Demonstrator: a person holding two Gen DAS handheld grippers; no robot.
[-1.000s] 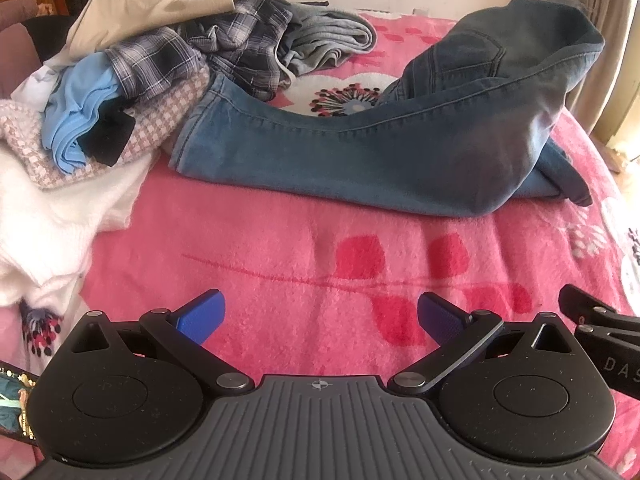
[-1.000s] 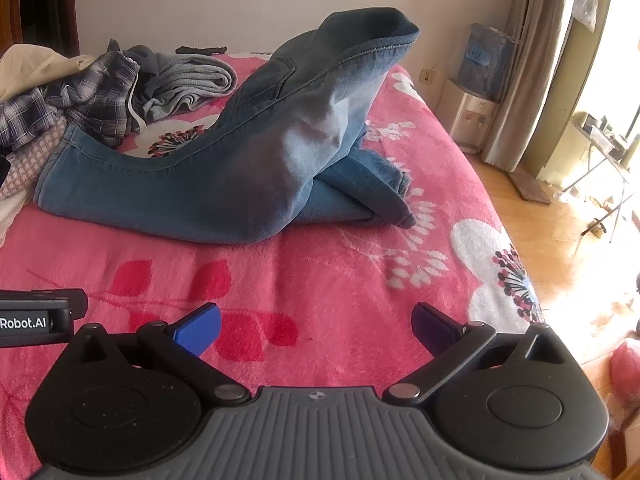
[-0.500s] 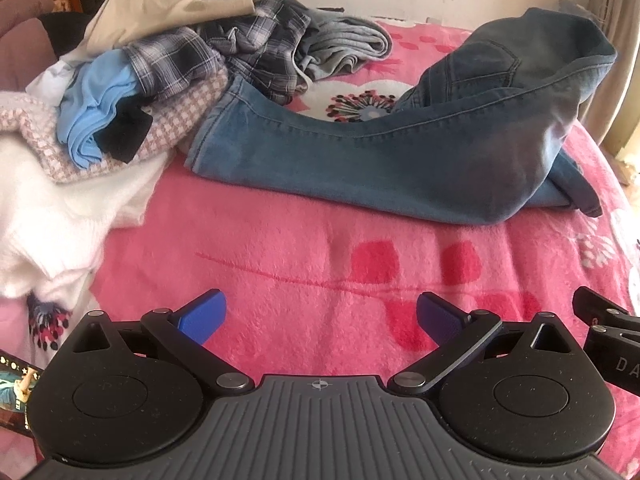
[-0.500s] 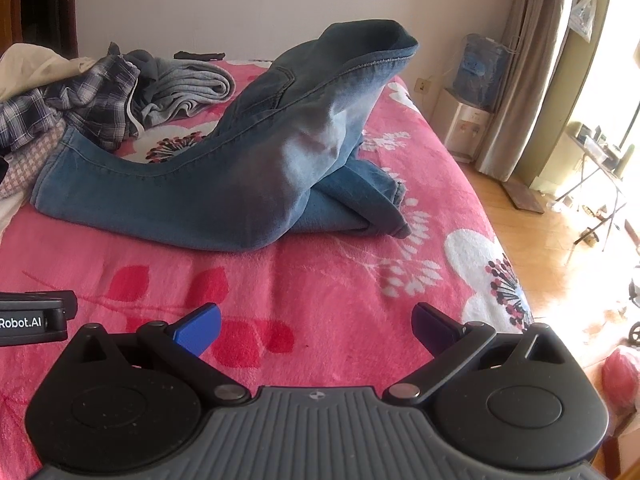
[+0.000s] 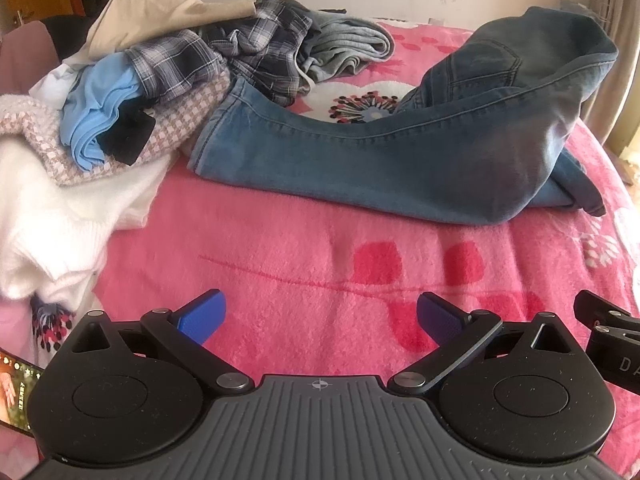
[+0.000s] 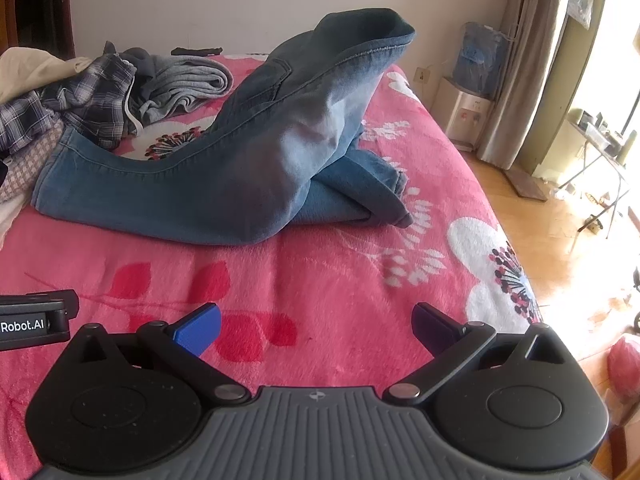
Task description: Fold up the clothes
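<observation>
Hovering wide-spread left gripper (image 5: 319, 314) lettered "Robot.AI", right gripper (image 6: 316, 322) likewise wide, jeans (image 6: 224, 172) beyond

Jeans (image 5: 380, 160) across blanket (image 5: 300, 248); clothes pile (image 5: 140, 92) left, touching jeans hem.

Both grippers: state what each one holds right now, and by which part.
Nothing is held. The left gripper and right gripper are both open above the pink blanket, short of the jeans.
</observation>
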